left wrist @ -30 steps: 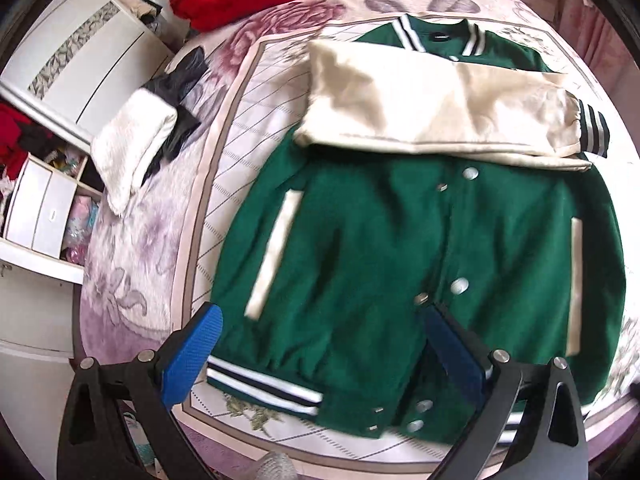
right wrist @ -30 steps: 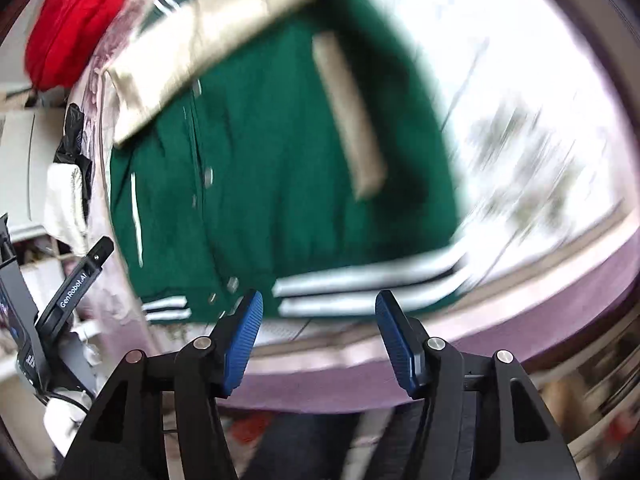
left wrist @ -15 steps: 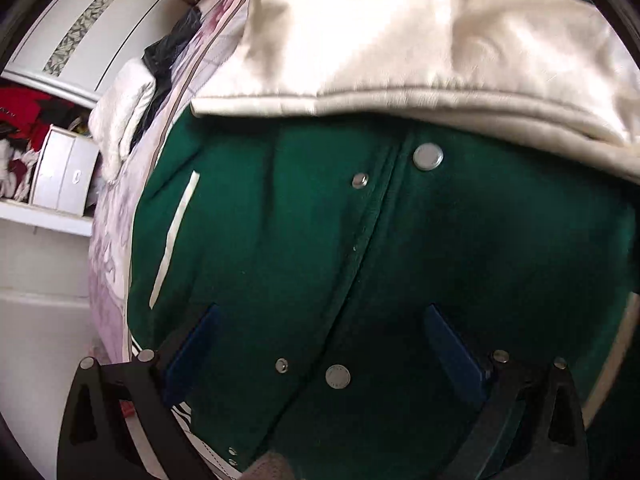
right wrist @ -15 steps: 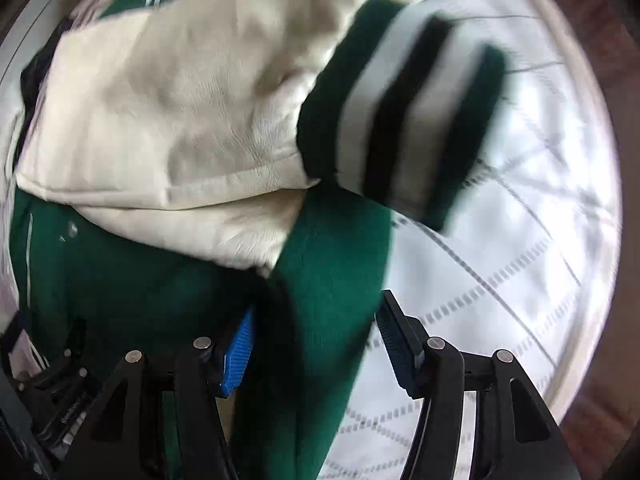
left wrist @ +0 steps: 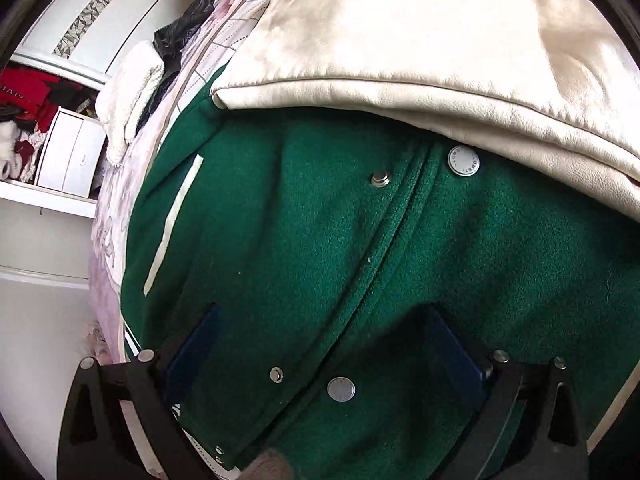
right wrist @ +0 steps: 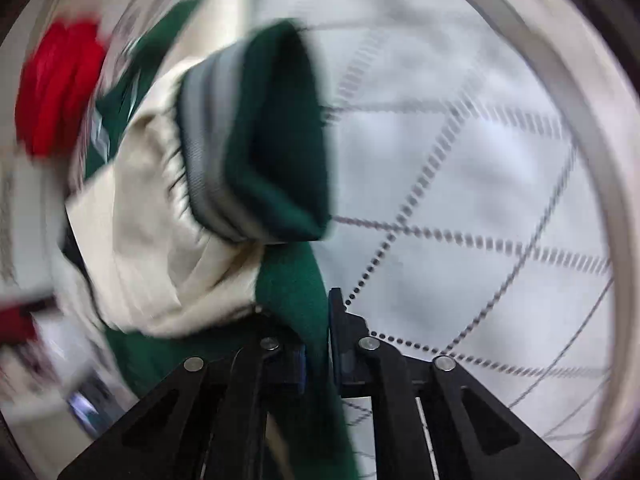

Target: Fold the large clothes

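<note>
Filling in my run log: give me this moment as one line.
task: fold jacket | left gripper: open, on front panel | right gripper: shut on jacket edge, lifted | sleeves: folded across chest

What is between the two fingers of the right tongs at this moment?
In the right wrist view, a fold of the green jacket is between them: the right tongs are shut on that fabric, with no bare gap. The striped cuff hangs just beyond the fingers.

Bare quilted bedspread (right wrist: pixel 460 184) right of jacket (right wrist: pixel 288 280); red bundle (right wrist: pixel 56 84) far left.
</note>
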{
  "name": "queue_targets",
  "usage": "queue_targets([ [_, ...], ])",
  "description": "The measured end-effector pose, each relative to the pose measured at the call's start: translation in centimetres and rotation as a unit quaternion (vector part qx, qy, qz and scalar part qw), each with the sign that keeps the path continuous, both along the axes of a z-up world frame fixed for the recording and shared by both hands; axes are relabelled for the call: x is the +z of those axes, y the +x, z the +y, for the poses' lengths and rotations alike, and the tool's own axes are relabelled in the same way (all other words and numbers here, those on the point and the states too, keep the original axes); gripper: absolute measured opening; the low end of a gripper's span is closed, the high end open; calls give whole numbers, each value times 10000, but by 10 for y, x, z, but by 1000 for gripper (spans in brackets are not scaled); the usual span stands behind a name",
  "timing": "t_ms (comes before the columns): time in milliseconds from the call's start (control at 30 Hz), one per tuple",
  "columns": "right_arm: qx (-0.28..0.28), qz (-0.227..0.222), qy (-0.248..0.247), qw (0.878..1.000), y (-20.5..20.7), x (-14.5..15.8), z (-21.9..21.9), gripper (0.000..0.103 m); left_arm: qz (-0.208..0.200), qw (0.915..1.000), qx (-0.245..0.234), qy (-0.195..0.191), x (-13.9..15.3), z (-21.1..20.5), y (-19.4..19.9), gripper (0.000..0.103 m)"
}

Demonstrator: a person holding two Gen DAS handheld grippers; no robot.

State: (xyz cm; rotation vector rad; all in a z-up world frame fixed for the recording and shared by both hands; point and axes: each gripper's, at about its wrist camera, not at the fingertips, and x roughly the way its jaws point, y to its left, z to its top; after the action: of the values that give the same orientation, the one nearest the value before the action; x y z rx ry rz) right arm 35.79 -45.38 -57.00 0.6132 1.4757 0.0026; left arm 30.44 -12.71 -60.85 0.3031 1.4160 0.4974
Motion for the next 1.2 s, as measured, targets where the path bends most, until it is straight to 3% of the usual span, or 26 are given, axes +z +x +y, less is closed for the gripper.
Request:
queue_targets([
  [67, 714, -84, -664, 9952, 12, 3, 15, 13, -46, 10000, -43, 56, -1, -2, -1, 103],
  [100, 744, -130, -690, 9948, 18, -3, 16, 13, -94, 10000, -25, -14, 0, -3, 0, 103],
  [200, 227, -406, -671, 9967, 27, -12, 4, 7, -92, 9999, 24, -119, 1, -3, 4, 103],
  [300, -568, -19, 78, 9984, 26, -16, -20, 9, -18, 10000, 63, -21, 8, -4, 9, 103],
  [367, -374, 381, 169, 9984, 24, -7, -28, 21, -152, 9998, 110, -79, 23, -7, 12, 103],
  [433, -14, 396, 88, 9992, 16, 16, -36, 26, -350, 9992, 143, -117, 42, -11, 13, 103],
  [500, 242, 264, -14, 9994, 9, 47, -50, 52, -566, 9981, 160, -183, 62, -18, 16, 103],
  [567, 140, -86, -74, 9998, 14, 77, -71, 69, -772, 9966, 204, -191, 77, -27, 22, 103],
  [600, 104, -199, -39, 9997, 3, 95, -81, 72, -835, 9961, 232, -173, 80, -31, 26, 103],
  [667, -20, -523, 83, 9986, 33, 106, -89, 72, -917, 9953, 282, -104, 81, -42, 40, 103],
  [767, -65, -831, 125, 9964, 98, 89, -93, 72, -958, 9949, 302, -50, 72, -56, 62, 103],
  [867, 12, -716, 237, 9972, 148, 45, -71, 72, -892, 9955, 312, 11, 56, -63, 80, 103],
  [933, 69, -462, 482, 9977, 180, -2, -58, 82, -813, 9961, 355, 0, 47, -65, 89, 103],
  [967, 47, -439, 630, 9970, 190, -9, -55, 101, -818, 9960, 370, 25, 46, -65, 91, 103],
  [1033, 248, -636, 735, 9950, 199, -11, -36, 103, -842, 9956, 403, 27, 45, -65, 92, 103],
  [1067, 539, -758, 760, 9928, 204, -6, -25, 88, -830, 9956, 435, 7, 44, -64, 92, 103],
  [1100, 737, -903, 869, 9894, 204, -1, -18, 23, -811, 9956, 465, -26, 43, -63, 92, 103],
  [1133, 872, -877, 808, 9890, 207, 1, -11, 15, -790, 9956, 496, -113, 41, -61, 91, 103],
  [1200, 826, -966, 596, 9901, 203, 8, -8, 11, -715, 9955, 559, -289, 38, -57, 89, 103],
])
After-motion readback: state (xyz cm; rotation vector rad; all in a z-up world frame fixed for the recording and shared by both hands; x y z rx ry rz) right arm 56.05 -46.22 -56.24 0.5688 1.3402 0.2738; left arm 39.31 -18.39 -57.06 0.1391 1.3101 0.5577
